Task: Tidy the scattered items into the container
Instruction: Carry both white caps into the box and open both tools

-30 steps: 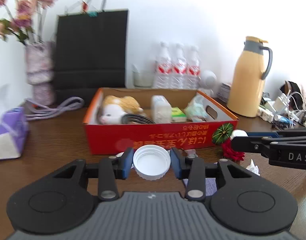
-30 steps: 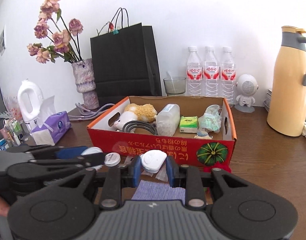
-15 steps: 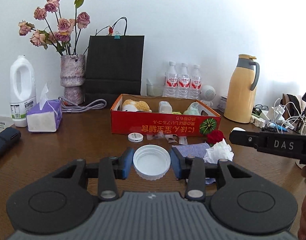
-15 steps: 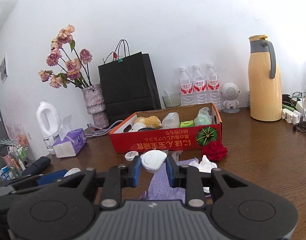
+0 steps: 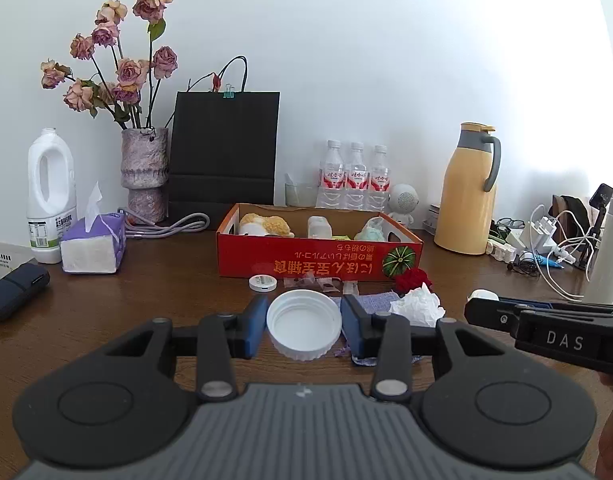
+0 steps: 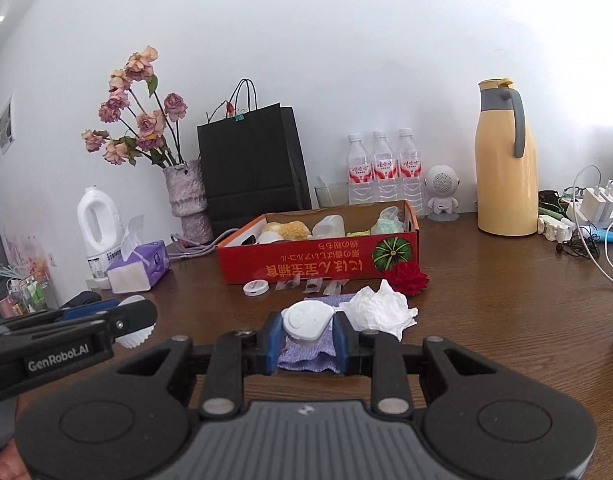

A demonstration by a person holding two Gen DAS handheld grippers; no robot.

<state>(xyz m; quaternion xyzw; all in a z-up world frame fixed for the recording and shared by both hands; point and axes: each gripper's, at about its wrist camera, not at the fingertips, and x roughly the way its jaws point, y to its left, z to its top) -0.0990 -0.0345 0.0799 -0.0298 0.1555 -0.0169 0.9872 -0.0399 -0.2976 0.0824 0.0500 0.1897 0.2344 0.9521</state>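
A dark wooden table (image 5: 154, 292) runs up to a plain white wall, and it is crowded along the back: a vase of dried roses (image 5: 144, 168), a black paper bag (image 5: 226, 148), three water bottles (image 5: 356, 176), a yellow thermos jug (image 5: 468, 196) and a tangle of chargers and cables (image 5: 546, 240) at the right edge. A white detergent bottle (image 5: 52, 196) and a purple tissue pack (image 5: 94, 242) stand at the left.

The red cardboard box (image 5: 318, 266) sits mid-table, already holding a plush toy, a small clear container and a greenish bundle; its far contents are mostly hidden by its front wall. Just in front of it lie a small round white tin (image 5: 262, 283), some clear wrappers, a red fabric rose (image 6: 406, 278), a crumpled tissue (image 6: 380, 314) and a bluish cloth (image 6: 310, 354).

The left hand-held gripper (image 5: 304, 330) is closed on a white bottle cap (image 5: 304, 330), open side up, held above the table well short of the box. The right hand-held gripper (image 6: 308, 330) pinches a small white rounded plastic piece (image 6: 307, 320); I cannot make out what it is. The cloth is partly covered by both grippers.
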